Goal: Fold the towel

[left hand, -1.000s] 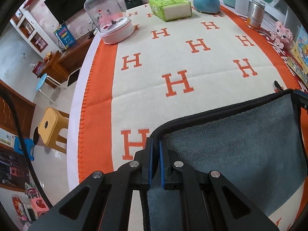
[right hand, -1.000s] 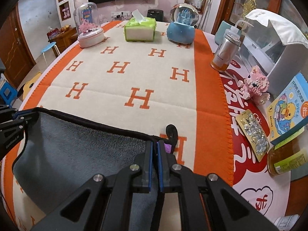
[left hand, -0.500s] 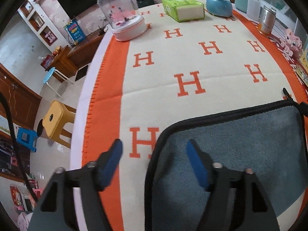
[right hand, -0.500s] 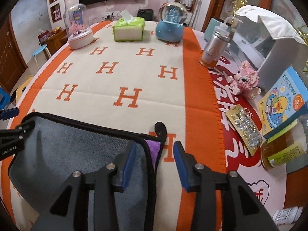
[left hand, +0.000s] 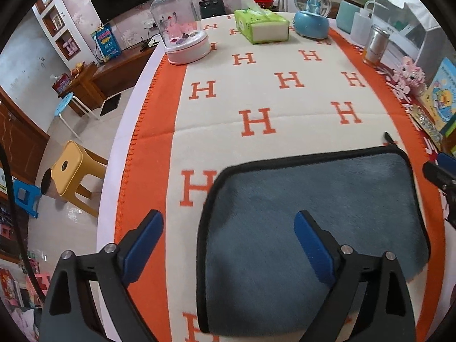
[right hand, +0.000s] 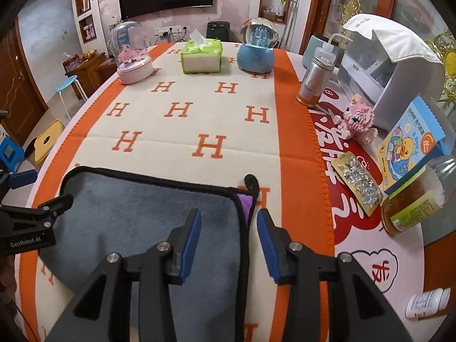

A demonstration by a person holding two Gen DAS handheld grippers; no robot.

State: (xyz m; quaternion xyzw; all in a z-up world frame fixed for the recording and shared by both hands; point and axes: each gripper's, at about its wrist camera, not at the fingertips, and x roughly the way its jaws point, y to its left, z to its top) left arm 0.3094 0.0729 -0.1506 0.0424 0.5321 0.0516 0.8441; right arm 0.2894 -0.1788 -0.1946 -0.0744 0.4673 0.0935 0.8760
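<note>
A grey towel (left hand: 307, 208) with black trim lies folded flat on the orange and cream H-patterned cloth (left hand: 256, 91). My left gripper (left hand: 228, 236) is open and empty, above the towel's left edge. My right gripper (right hand: 229, 228) is open and empty, straddling the right edge of the towel (right hand: 136, 222). A purple underside (right hand: 245, 201) peeks out at the towel's far right corner, beside a black hanging loop (right hand: 252, 182). Each gripper shows at the edge of the other's view.
At the far end stand a pink dome ornament (left hand: 182, 37), a green tissue box (left hand: 260, 25) and a blue snow globe (left hand: 310, 17). To the right are a metal bottle (right hand: 315, 82), a pink block toy (right hand: 356, 119), a duck box (right hand: 410, 142), a jar (right hand: 413, 202) and a pill bottle (right hand: 427, 302).
Both grippers were shut on the towel's far corners one second ago. They opened, let the towel go, and drew back and up. The towel now lies flat.
</note>
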